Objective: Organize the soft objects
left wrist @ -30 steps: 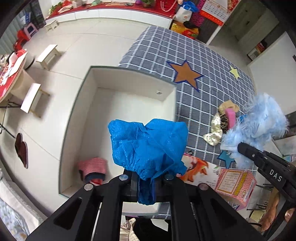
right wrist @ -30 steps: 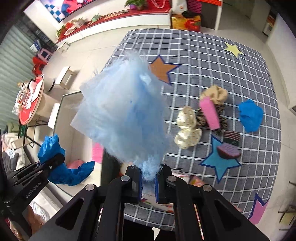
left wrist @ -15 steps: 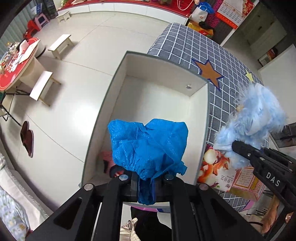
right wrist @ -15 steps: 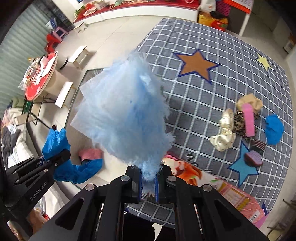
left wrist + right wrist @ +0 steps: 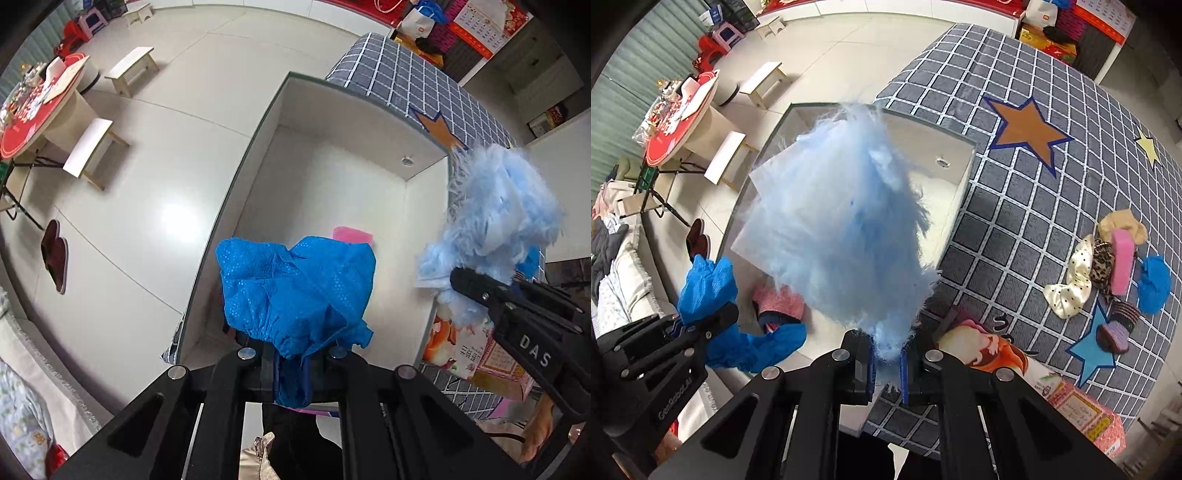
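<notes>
My left gripper (image 5: 291,369) is shut on a crumpled blue cloth (image 5: 295,291) and hangs over the near end of a white open box (image 5: 258,155). My right gripper (image 5: 886,365) is shut on a fluffy light-blue piece (image 5: 842,229), held above the box's right wall (image 5: 955,206). A pink knitted item (image 5: 777,301) lies on the box floor. In the left wrist view the fluffy piece (image 5: 498,218) shows at the right, over the box edge. The blue cloth (image 5: 709,284) and the left gripper (image 5: 701,325) appear at the lower left of the right wrist view.
A grey checked cover with stars (image 5: 1052,184) lies right of the box, holding several soft items: a cream dotted bow (image 5: 1071,284), a pink sponge (image 5: 1123,262), another blue cloth (image 5: 1154,282). A printed carton (image 5: 1034,376) lies near the front edge. Stools (image 5: 96,147) and a round table (image 5: 40,110) stand left.
Both grippers have shifted left from over the checked cover toward the box and sunk a little. The blue cloth now hangs over the box's inside, and the fluffy piece over its right wall.
</notes>
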`<act>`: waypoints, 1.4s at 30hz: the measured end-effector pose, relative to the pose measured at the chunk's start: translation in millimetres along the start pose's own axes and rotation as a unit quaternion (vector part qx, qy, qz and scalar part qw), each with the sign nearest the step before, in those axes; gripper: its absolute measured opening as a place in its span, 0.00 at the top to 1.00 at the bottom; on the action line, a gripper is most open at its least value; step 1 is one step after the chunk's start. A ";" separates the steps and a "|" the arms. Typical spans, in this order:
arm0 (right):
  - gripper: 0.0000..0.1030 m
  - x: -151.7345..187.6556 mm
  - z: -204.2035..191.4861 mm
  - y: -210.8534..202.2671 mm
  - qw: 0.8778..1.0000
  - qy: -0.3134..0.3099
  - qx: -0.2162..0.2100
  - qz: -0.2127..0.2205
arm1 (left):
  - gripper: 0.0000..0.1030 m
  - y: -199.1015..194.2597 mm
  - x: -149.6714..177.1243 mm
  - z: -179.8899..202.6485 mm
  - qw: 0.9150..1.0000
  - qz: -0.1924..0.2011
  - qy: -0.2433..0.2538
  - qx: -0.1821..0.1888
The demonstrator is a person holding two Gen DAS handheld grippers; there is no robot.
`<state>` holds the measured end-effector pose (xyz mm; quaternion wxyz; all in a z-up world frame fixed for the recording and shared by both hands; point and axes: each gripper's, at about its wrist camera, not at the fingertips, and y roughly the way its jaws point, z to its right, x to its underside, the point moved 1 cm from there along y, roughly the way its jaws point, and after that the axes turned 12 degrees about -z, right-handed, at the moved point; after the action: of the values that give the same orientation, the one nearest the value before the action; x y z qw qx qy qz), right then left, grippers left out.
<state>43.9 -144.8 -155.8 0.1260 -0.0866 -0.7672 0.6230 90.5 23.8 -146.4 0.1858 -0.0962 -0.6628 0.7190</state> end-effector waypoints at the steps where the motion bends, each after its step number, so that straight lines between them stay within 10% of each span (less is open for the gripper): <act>1: 0.90 -2.9 -1.0 4.2 1.000 0.001 -0.001 -0.005 | 0.91 2.0 -0.5 -0.4 1.000 -0.004 -0.001 0.001; 42: 0.90 -48.4 -32.5 70.3 0.997 -0.019 0.011 -0.071 | 0.91 36.6 -22.8 -3.5 0.998 -0.056 -0.015 -0.002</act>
<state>98.1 -113.8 -222.5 0.1562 -0.0187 -0.7667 0.6224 107.5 16.1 -185.4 0.2155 -0.0484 -0.6712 0.7076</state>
